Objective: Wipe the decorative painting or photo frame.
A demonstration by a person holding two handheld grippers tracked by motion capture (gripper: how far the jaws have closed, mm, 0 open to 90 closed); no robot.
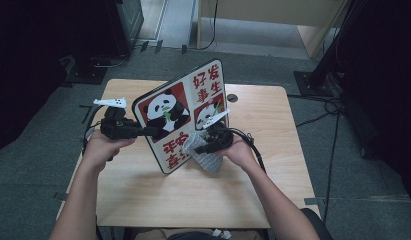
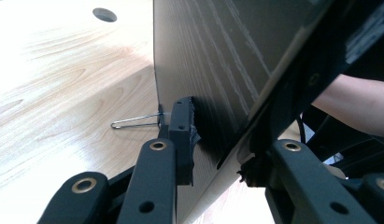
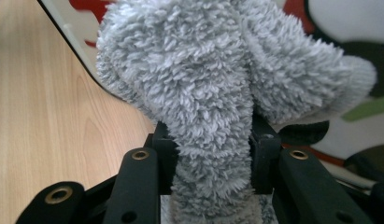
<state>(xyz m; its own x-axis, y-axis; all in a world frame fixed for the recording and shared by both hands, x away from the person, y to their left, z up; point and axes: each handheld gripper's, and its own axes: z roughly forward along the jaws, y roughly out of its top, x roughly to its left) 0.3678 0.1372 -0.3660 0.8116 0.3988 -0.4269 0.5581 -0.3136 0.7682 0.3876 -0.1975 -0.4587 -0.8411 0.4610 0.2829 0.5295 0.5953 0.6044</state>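
Observation:
A panda picture board [image 1: 180, 112] with red Chinese writing stands tilted on its lower edge on the wooden table [image 1: 143, 195]. My left gripper [image 1: 145, 131] is shut on the board's left edge; in the left gripper view the jaws clamp the board's grey back [image 2: 213, 70]. My right gripper [image 1: 205, 145] is shut on a fluffy grey cloth [image 1: 205, 155], pressed against the board's front near its lower right. In the right gripper view the cloth [image 3: 213, 93] bulges between the jaws, with the board [image 3: 348, 28] right behind it.
A thin wire clip [image 2: 133, 122] lies on the table behind the board. A round cable hole [image 1: 232, 98] sits near the table's far edge. Dark stands and cables [image 1: 323, 107] surround the table on the floor.

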